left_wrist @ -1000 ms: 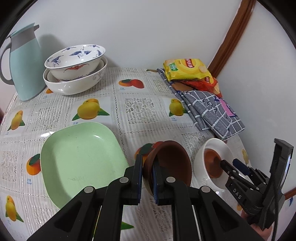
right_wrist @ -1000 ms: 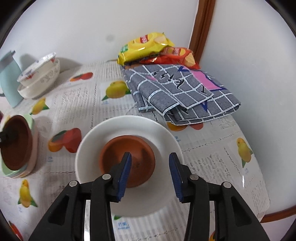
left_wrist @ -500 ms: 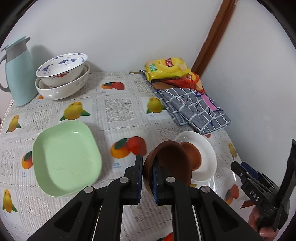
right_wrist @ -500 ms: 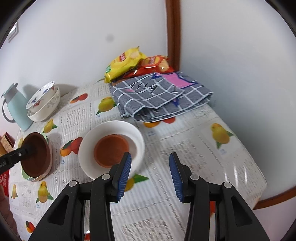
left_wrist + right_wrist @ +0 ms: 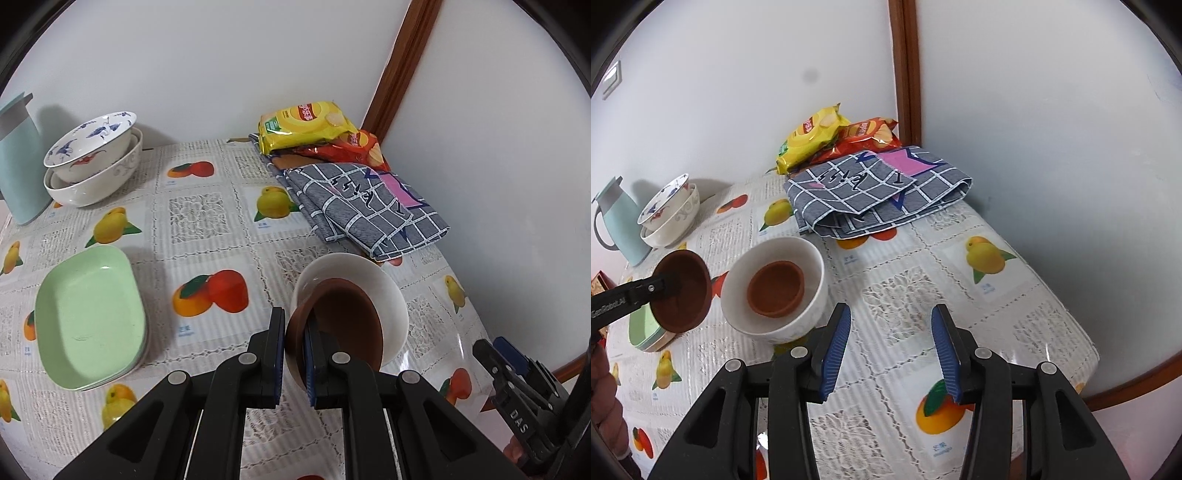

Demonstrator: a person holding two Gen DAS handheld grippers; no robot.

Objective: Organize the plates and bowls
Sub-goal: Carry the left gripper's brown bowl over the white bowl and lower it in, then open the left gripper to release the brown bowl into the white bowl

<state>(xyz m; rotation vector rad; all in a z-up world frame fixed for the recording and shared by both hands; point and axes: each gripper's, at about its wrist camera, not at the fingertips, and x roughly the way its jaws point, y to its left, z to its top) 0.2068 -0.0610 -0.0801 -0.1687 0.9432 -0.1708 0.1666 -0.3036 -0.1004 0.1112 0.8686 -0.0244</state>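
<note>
Dark brown bowl (image 5: 343, 325) tilted on edge, off table, rim clamped, just beside white bowl (image 5: 809, 280). White bowl upright on tablecloth, holding smaller terracotta bowl (image 5: 775, 282). Green rectangular plates (image 5: 88, 317) stacked left of white bowl. Two patterned porcelain bowls (image 5: 92, 162) nested, well beyond, far-left.

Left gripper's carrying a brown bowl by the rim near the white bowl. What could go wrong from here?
1. The left gripper pinches the brown bowl only at its rim, tilted steeply; it could pivot or slip out.
2. The white bowl already holds a smaller brown bowl; a tilted drop may clip the white rim or land skewed rather than nest.
3. The right gripper, jaws opening and empty, is clear of the white bowl, so nothing steadies it.
</note>
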